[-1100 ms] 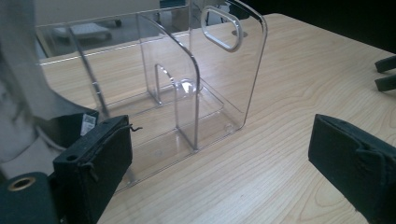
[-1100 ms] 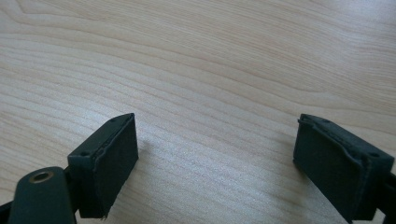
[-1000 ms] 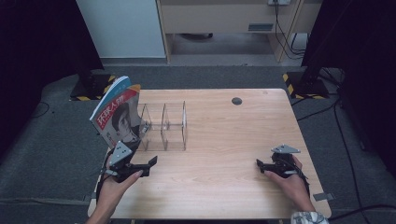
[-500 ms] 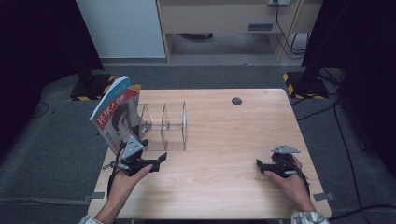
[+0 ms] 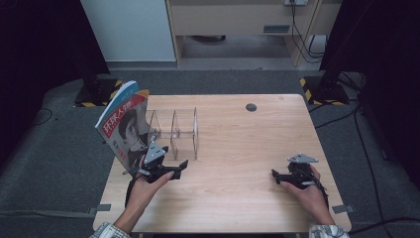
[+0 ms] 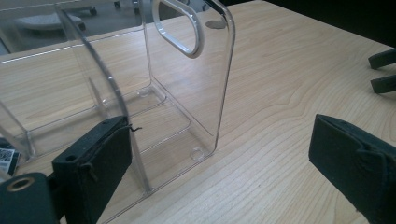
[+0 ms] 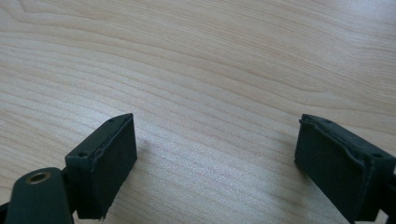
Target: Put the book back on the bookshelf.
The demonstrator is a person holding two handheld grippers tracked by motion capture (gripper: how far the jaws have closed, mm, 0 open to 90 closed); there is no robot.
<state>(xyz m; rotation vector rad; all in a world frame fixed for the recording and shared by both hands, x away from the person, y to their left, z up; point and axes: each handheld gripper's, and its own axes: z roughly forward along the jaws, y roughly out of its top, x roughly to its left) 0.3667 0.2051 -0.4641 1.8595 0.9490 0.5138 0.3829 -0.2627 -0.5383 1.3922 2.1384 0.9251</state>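
Note:
A clear acrylic file rack [image 5: 181, 131] stands on the left half of the wooden table [image 5: 233, 203]. A magazine [image 5: 124, 124] with a face on its cover leans upright in the rack's left end. My left gripper [image 5: 179, 167] is open just in front of the rack. In the left gripper view the rack's divider with a cut-out handle [image 6: 187, 70] rises right beyond my open left gripper [image 6: 219, 163]. My right gripper [image 5: 275, 177] is open low over bare wood near the front right. The right gripper view has that gripper [image 7: 215, 163] wide open with nothing between its jaws.
A round dark cable hole [image 5: 251, 107] sits at the table's back centre. The right gripper's jaw tips [image 6: 383, 70] appear at the right edge of the left gripper view. Behind the table are a pale cabinet [image 5: 131, 29], cables and yellow-black striped stand bases [image 5: 317, 89].
My left gripper has moved right and forward along the rack's front, away from the magazine. The right gripper has stayed put.

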